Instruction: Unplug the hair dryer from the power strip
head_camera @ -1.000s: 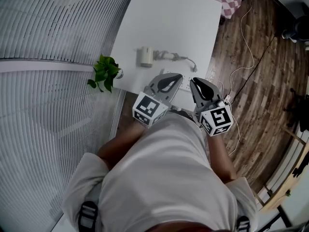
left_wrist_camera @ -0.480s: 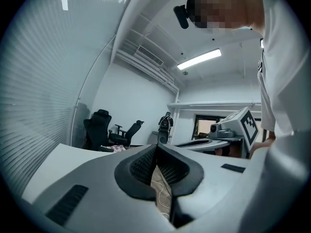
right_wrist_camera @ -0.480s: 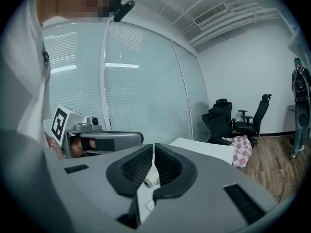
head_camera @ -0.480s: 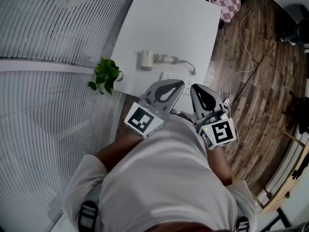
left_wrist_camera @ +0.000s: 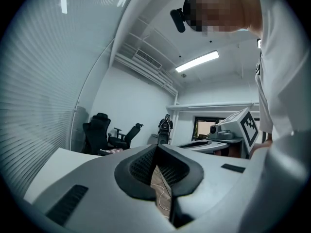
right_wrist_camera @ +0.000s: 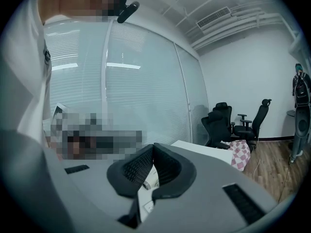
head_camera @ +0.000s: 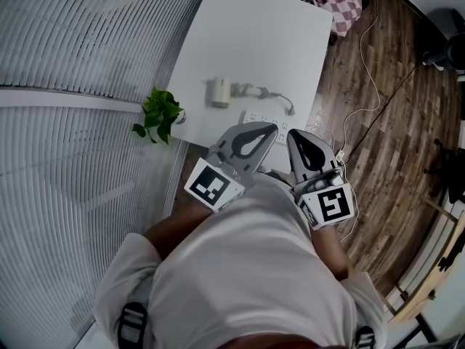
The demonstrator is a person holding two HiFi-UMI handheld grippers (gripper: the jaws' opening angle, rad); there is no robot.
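Scene: A person [head_camera: 240, 267] in a pale shirt stands at the near edge of a white table [head_camera: 261, 42], a gripper in each hand, seen from above.
Hair dryer: The white hair dryer [head_camera: 220, 91] lies on the table at about 11 o'clock from the gripper tips, well apart from both.
Cord: Its cord [head_camera: 265, 91] trails toward 3 o'clock and ends near the far edge of the power strip [head_camera: 256, 115]; whether it sits in a socket cannot be told.
Power strip: Flat on the table's near edge, partly covered by the gripper tips.
Left gripper: The left gripper [head_camera: 271, 126] hangs over the strip with its fingers together and nothing between them.
Right gripper: The right gripper [head_camera: 293, 132], at 3 o'clock of the left, has just been closing; its fingers meet on nothing.
Plant: A small potted plant [head_camera: 158, 111] stands at the table's corner, at 8 o'clock of the dryer.
Surroundings: Slatted blinds [head_camera: 80, 64] fill the 9 o'clock side; a wooden floor [head_camera: 392, 122] with a loose white cable [head_camera: 363, 107] lies at 3 o'clock; a checked cloth [head_camera: 341, 2] sits at 1 o'clock past the table.
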